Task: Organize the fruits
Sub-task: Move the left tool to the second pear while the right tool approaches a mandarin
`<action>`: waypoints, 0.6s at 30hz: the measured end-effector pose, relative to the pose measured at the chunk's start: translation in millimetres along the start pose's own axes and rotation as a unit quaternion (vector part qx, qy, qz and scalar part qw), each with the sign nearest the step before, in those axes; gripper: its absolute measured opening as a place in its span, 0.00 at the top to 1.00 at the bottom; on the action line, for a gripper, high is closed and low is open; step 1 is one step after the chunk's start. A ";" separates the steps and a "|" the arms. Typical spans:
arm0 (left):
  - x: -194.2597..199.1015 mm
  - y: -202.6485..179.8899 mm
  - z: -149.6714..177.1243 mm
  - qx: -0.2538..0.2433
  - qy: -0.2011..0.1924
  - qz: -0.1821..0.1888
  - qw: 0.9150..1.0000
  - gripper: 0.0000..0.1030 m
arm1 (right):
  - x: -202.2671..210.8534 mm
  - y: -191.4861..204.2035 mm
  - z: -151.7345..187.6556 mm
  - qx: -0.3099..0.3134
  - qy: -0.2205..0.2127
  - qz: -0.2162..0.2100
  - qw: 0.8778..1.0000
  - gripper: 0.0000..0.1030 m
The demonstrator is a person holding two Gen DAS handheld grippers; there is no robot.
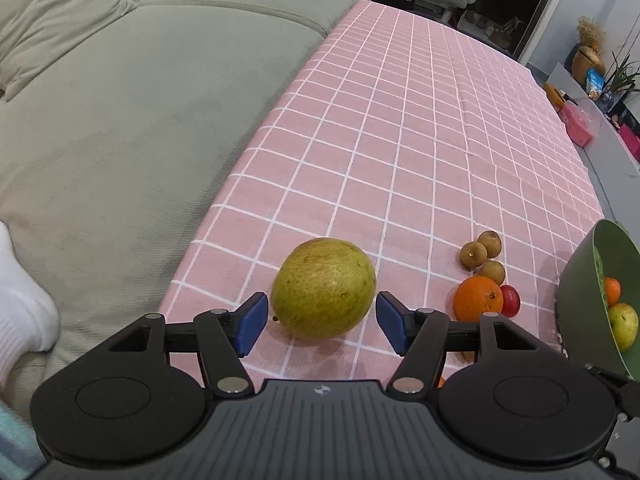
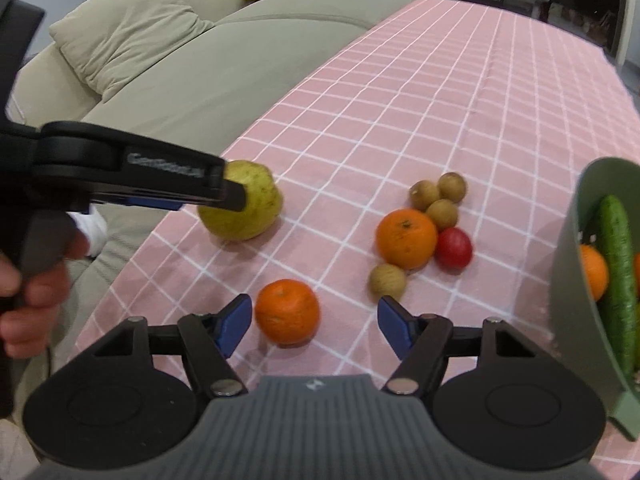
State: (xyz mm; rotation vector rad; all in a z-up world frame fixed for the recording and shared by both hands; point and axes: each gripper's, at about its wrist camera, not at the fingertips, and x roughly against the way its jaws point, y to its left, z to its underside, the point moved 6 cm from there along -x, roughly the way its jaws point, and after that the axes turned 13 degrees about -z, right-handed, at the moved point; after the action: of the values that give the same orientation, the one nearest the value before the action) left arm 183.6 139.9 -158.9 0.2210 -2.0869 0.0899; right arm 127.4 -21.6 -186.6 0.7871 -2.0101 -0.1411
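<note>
Left wrist view: a big yellow-green mango [image 1: 324, 288] is seen lying on the pink checked tablecloth [image 1: 420, 140], near the edge by the grey sofa [image 1: 140, 120]. The left gripper [image 1: 322, 322] is held around it with its blue pads [image 1: 251, 324] spread wide, one on each side, and a small gap is seen between each pad and the fruit. To the right, an orange [image 1: 478, 299], a small red fruit [image 1: 510, 301] and three small brown fruits [image 1: 486, 254] are bunched together. A green bowl [image 1: 580, 280] with fruit inside is seen at the far right.

From the right wrist view, the right gripper [image 2: 316, 326] is held wide apart and nothing is gripped. A small orange [image 2: 287, 311] is seen between its pads, closer to the left one. One more small brown fruit [image 2: 387, 279] lies just in front of the right pad. A cucumber [image 2: 618, 276] is seen in the bowl
</note>
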 end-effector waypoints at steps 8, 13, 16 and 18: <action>-10.7 0.3 0.5 0.000 0.000 0.000 1.000 0.28 | -22.4 -0.8 4.2 -0.019 0.024 -0.031 0.999 0.49; -14.9 1.9 -1.2 0.006 -0.004 0.000 1.000 0.26 | -33.5 -1.6 4.2 -0.022 0.033 -0.032 0.999 0.57; -16.7 2.4 -2.7 0.012 -0.005 0.003 1.000 0.25 | -35.8 -2.1 2.6 -0.027 0.033 -0.040 0.998 0.60; -18.8 1.4 -2.8 0.013 -0.002 0.006 1.000 0.24 | -36.0 -1.5 1.8 -0.022 0.035 -0.040 0.998 0.60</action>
State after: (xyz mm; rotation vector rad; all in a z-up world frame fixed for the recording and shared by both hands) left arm 194.9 143.9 -173.7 0.2241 -2.0925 0.1249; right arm 139.3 -2.2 -214.6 0.8330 -1.9050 -0.2007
